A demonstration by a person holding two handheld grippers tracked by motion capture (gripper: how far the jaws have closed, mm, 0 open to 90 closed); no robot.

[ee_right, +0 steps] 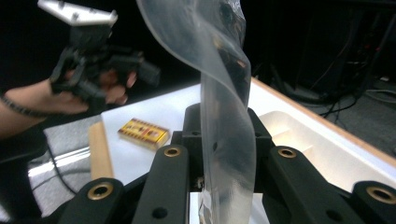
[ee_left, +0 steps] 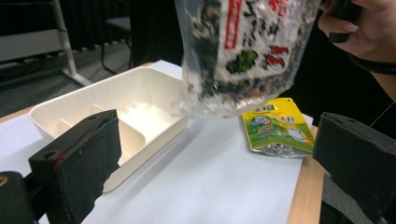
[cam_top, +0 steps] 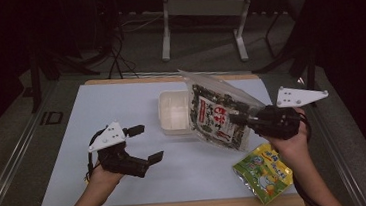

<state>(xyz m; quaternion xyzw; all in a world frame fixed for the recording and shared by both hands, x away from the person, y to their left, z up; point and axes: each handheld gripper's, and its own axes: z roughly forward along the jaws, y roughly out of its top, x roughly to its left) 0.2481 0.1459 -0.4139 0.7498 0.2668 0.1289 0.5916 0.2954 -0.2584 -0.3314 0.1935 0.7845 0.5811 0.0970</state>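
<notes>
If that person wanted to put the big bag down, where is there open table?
The widest bare stretch is on the white mat, left of the white tray and around the open left gripper. The right side is crowded: the seaweed bag held by the right gripper hangs by the tray, with the yellow-green packet near the front edge.

The right tool (cam_top: 239,119) grips a seaweed snack bag (cam_top: 218,119) above the white tray (cam_top: 173,113); the left tool (cam_top: 147,144) hovers with jaws apart.
</notes>
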